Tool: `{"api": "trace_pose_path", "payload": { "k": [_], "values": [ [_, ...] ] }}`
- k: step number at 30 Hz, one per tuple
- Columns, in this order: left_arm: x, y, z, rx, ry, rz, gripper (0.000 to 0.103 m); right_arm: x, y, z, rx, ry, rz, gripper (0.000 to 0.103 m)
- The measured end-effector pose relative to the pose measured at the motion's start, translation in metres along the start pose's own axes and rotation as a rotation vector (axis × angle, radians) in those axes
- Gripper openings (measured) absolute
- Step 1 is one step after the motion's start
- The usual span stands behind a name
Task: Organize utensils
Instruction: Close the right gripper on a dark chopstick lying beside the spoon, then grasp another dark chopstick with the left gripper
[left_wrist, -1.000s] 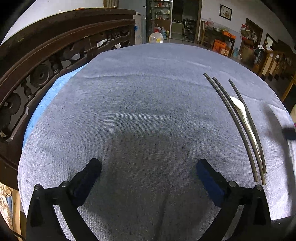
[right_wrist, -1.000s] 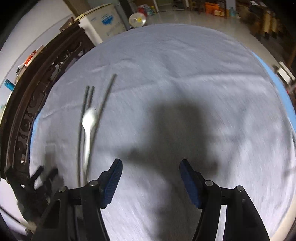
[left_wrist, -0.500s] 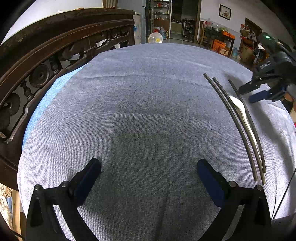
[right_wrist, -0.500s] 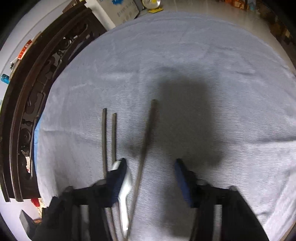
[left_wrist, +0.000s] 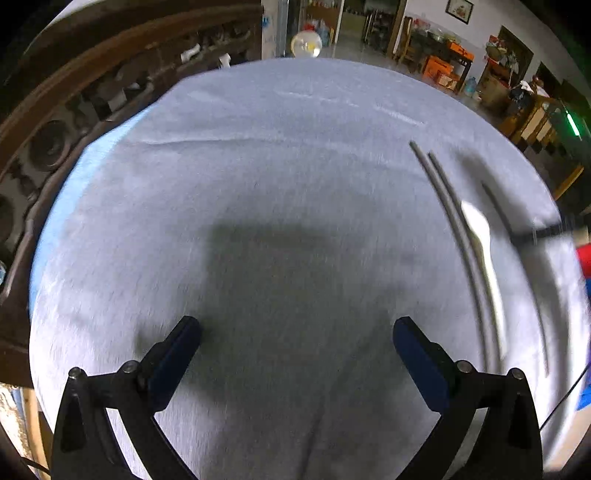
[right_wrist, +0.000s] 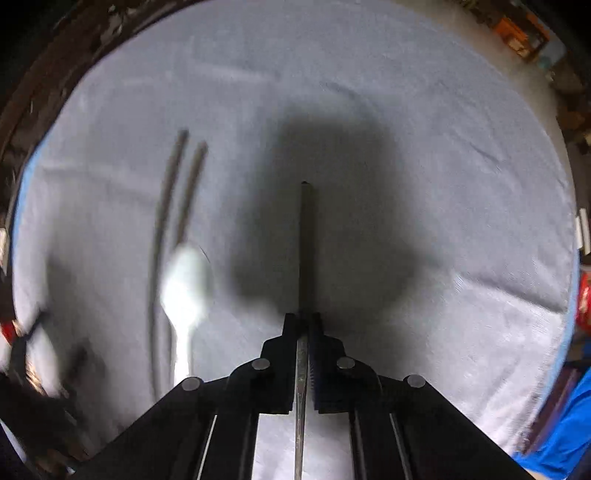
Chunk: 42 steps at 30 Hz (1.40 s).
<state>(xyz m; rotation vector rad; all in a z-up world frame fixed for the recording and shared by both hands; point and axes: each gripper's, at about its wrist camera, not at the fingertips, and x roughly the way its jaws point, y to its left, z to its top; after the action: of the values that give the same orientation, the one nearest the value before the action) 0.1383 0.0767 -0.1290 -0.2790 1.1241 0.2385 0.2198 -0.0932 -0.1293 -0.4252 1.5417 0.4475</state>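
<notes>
Two dark chopsticks (left_wrist: 448, 206) lie side by side on the grey tablecloth (left_wrist: 258, 184), with a metal spoon (left_wrist: 480, 236) beside them; they also show in the right wrist view, the chopsticks (right_wrist: 173, 192) and the spoon (right_wrist: 186, 284). My right gripper (right_wrist: 303, 321) is shut on a third chopstick (right_wrist: 305, 243), which sticks straight forward between the jaws. This chopstick (left_wrist: 496, 206) and the gripper's tip show blurred at the right of the left wrist view. My left gripper (left_wrist: 295, 334) is open and empty above the cloth, left of the utensils.
A carved dark wooden chair back (left_wrist: 55, 122) curves along the table's left side. The round table's edge (right_wrist: 569, 295) runs close on the right. Furniture and boxes (left_wrist: 447, 62) stand in the room beyond.
My right gripper has closed on the separate chopstick and now holds it. My left gripper has shifted slightly; the view is blurred and the utensils sit a little lower right.
</notes>
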Motion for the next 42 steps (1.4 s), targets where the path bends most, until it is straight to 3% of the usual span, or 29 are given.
{"api": "trace_pose_path", "payload": {
  "k": [7,11,16,20,24,29,32,34,42],
  "values": [
    [0.010,-0.044,0.082,0.090,0.162,-0.011,0.103,0.003,-0.021,-0.025,0.046,-0.022,0.079,0.007],
    [0.028,-0.071,0.116,0.076,0.282,-0.047,0.103,0.005,-0.027,-0.031,0.058,-0.030,0.104,0.007],
    [0.050,-0.092,0.136,0.060,0.352,-0.015,0.102,0.002,-0.040,-0.036,0.046,-0.022,0.116,0.007],
    [0.066,-0.103,0.141,0.041,0.412,-0.010,0.095,0.005,-0.044,-0.041,0.036,-0.017,0.127,0.007],
    [0.082,-0.106,0.143,0.020,0.485,0.022,0.077,0.006,-0.048,-0.047,0.035,-0.022,0.134,0.007],
    [0.086,-0.113,0.149,0.026,0.492,0.069,0.071,0.014,-0.050,-0.056,0.033,-0.026,0.136,0.007],
    [0.088,-0.122,0.154,0.062,0.491,0.088,0.055,0.014,-0.051,-0.055,0.032,-0.024,0.132,0.007],
    [0.087,-0.129,0.157,0.100,0.503,0.082,0.011,0.011,-0.048,-0.053,0.029,-0.023,0.128,0.007],
    [0.091,-0.140,0.140,0.359,0.620,0.056,0.007,0.013,-0.045,-0.062,-0.015,0.029,0.100,0.007]
  ]
}}
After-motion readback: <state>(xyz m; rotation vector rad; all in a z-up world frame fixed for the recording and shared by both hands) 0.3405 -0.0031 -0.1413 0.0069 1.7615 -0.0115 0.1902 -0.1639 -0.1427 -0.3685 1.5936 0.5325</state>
